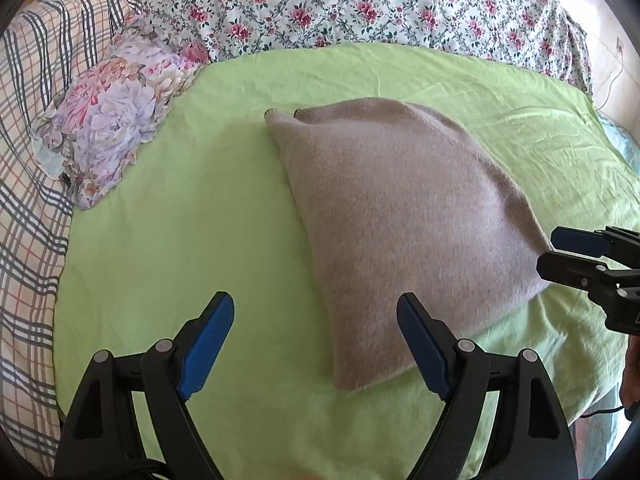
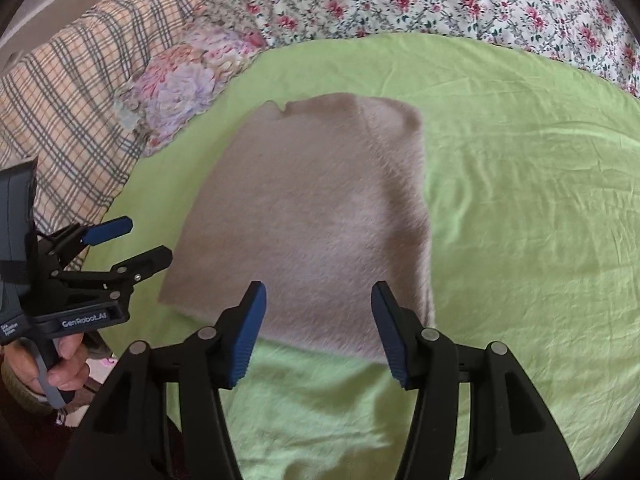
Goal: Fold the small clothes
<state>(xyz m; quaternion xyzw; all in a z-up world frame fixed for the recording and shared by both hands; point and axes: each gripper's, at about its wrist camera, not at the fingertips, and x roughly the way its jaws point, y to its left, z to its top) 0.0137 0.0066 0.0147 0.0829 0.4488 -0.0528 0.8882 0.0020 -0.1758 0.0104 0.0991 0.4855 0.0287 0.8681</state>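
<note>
Garment: a folded taupe knit garment [image 1: 404,216] lies flat on a lime-green sheet [image 1: 168,216], roughly at its centre, with two small corners peeking out at its far edge.

Surface: the green sheet covers a bed, wrinkled on the side toward the right gripper's outer flank.

Left gripper: the left gripper [image 1: 314,344] hangs above the near edge of the sheet, its blue-padded fingers [image 1: 208,344] spread wide and holding nothing; the near left corner of the garment sits between and just beyond the fingertips.

Right gripper: the right gripper [image 2: 318,332] hovers over the garment's near edge, fingers [image 2: 394,336] likewise parted and empty. In the left wrist view it appears at the garment's right corner [image 1: 572,254], close to the fabric; contact cannot be told.

Hand: the person's left hand [image 2: 60,364] grips the handle of the left gripper, seen from the right wrist view.

Background: a rose-print quilt [image 1: 360,4] lies bunched behind the sheet, a plaid cover [image 1: 28,168] to the left, and a large-bloom floral pillow [image 1: 108,120] rests where the two meet, touching the sheet's edge.
</note>
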